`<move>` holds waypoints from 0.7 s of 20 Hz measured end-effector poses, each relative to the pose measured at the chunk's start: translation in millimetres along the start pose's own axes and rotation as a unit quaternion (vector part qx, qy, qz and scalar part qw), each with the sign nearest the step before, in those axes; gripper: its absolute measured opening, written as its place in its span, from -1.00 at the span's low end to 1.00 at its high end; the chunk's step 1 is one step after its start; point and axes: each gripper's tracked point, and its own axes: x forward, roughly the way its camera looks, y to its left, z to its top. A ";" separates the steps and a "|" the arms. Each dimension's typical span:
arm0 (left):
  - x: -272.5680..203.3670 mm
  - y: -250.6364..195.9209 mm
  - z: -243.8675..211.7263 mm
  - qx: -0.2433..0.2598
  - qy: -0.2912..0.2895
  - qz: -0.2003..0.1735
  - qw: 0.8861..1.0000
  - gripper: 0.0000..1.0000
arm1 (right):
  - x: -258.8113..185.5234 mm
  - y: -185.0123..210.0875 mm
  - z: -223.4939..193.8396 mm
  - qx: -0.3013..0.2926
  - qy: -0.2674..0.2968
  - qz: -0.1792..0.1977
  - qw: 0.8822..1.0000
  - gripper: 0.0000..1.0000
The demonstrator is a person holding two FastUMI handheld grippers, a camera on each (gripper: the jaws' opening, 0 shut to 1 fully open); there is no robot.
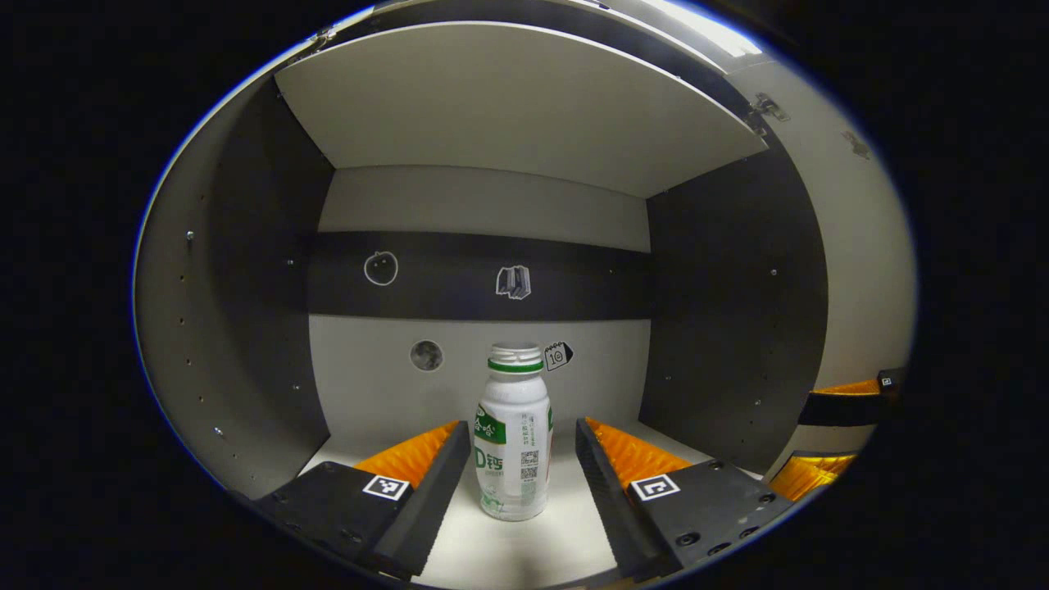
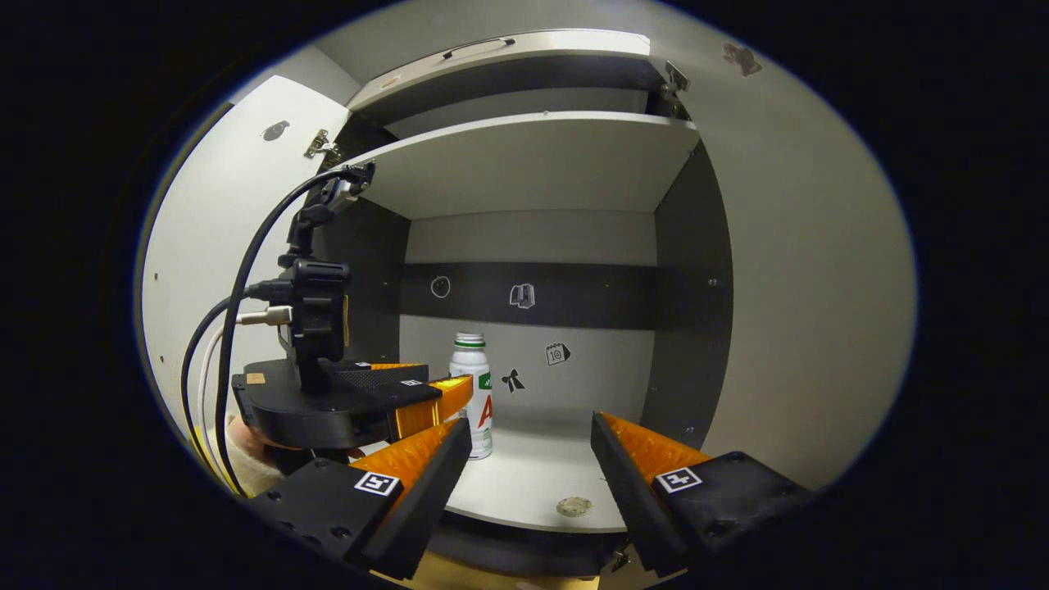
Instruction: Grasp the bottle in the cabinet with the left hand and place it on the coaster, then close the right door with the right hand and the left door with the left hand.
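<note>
A white bottle [image 1: 513, 434] with a green label and a green ring at its neck stands upright on the cabinet's lower shelf [image 1: 508, 549]. My left gripper [image 1: 521, 426] is open, with one finger on each side of the bottle and a gap on both sides. In the right gripper view, the left gripper [image 2: 426, 397] reaches in from the left and partly hides the bottle [image 2: 470, 365]. My right gripper [image 2: 529, 422] is open and holds nothing, in front of the shelf. Both doors are swung open: the left door [image 2: 229, 246] and the right door [image 2: 803, 287].
An upper shelf [image 2: 533, 160] roofs the compartment. Small stickers dot the back wall [image 2: 533, 369]. A small round mark [image 2: 574, 506] lies near the shelf's front edge. Cables [image 2: 238, 303] rise from the left gripper. The right gripper [image 1: 844, 426] shows by the right door [image 1: 860, 246].
</note>
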 end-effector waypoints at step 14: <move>54.2 9.9 -28.1 0.009 0.022 0.012 1.000 0.62 | 26.1 -8.9 -27.9 0.002 0.032 -0.019 0.999 0.95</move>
